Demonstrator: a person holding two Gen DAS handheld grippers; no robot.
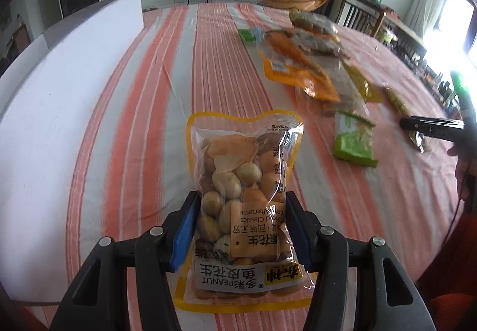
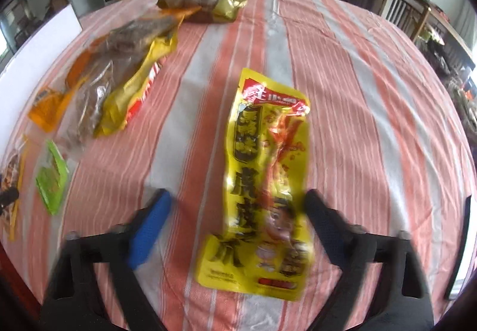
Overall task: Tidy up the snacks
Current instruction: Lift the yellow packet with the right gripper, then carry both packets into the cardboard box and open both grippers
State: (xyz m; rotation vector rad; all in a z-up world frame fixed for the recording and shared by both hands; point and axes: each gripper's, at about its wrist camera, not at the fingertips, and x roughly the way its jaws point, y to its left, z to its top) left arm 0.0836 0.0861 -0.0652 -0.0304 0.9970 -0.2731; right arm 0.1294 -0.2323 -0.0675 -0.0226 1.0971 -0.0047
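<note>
My left gripper [image 1: 240, 203] is shut on a clear peanut packet [image 1: 243, 182] with a yellow rim, held just above the striped tablecloth [image 1: 167, 86]. My right gripper [image 2: 237, 197] is open wide over a long yellow snack packet [image 2: 265, 182] that lies flat between its fingers; the right finger is close to the packet's edge. The right gripper also shows at the right edge of the left wrist view [image 1: 429, 125]. More snacks lie in a row: orange and brown packets [image 1: 298, 63] and a green packet [image 1: 354, 143].
A white board or box [image 1: 59, 92] lies on the table's left side. In the right wrist view a pile of brown and yellow packets [image 2: 119, 63], another [image 2: 205, 3] and a green packet [image 2: 52, 179] lie to the left. Chairs stand beyond the table's far edge.
</note>
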